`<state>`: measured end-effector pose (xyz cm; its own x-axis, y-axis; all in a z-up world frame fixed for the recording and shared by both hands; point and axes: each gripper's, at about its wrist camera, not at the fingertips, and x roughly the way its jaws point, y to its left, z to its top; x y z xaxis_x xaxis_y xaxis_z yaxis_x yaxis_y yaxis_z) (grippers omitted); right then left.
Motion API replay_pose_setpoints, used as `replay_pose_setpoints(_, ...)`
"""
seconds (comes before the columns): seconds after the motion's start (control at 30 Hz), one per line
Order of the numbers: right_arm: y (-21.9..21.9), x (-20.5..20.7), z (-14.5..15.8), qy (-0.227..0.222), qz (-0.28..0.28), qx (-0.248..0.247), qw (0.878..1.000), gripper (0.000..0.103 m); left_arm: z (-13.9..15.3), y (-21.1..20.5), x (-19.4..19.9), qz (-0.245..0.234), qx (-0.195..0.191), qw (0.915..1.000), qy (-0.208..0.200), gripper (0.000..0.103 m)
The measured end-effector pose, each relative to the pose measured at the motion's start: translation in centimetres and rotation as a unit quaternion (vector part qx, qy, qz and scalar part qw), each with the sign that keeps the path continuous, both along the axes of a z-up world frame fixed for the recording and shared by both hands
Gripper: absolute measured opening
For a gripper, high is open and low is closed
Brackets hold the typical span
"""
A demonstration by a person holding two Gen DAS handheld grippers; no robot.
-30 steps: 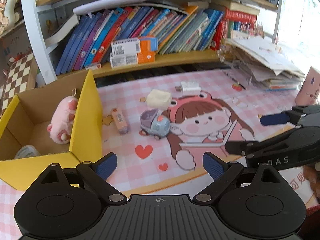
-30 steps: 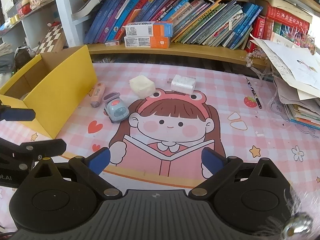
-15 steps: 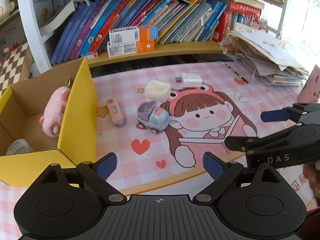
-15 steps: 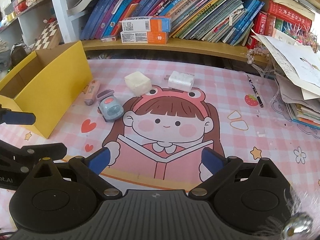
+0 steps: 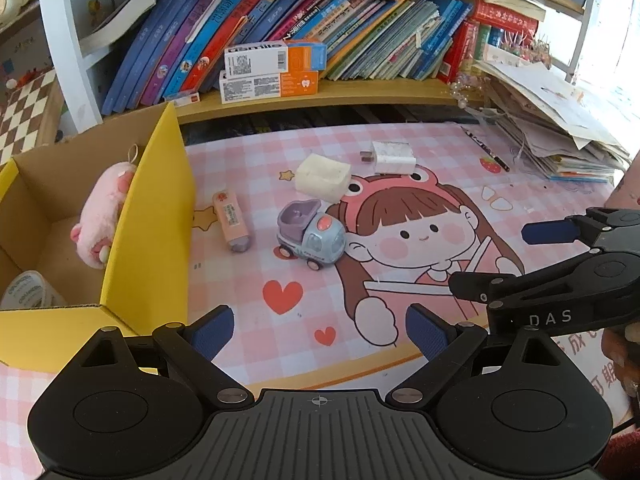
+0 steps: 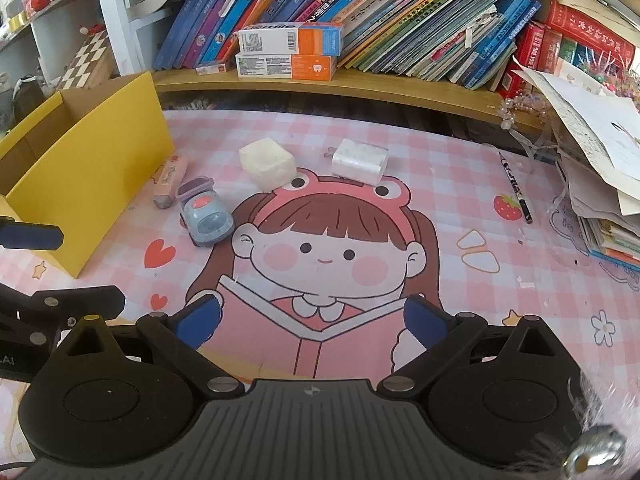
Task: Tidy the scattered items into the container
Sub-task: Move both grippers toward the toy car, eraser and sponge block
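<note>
Both views have closed in on the clutter since a second ago; nothing on the mat has shifted. I see the toy truck sitting near the yellow box, with the pink tube at its 9 o'clock, the foam block at 12 and the white charger at 1. Box already holds a pink plush and a tape roll. Left gripper and right gripper both gape wide, empty. I judge four items left; truck looks like the next grab.
</note>
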<state>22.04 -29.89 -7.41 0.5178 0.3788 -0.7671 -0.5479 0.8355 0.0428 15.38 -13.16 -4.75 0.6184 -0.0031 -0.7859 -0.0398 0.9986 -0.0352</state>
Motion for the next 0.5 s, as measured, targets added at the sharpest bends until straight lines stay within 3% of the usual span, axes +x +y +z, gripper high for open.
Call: replay_pose_setpoints(0.5, 1.2, 3.4, -0.4, -0.013, 0.011, -0.002, 1.000, 0.099, -1.2, -0.5, 2.3, -0.014, -0.004, 0.9999, 0.008, 0.095)
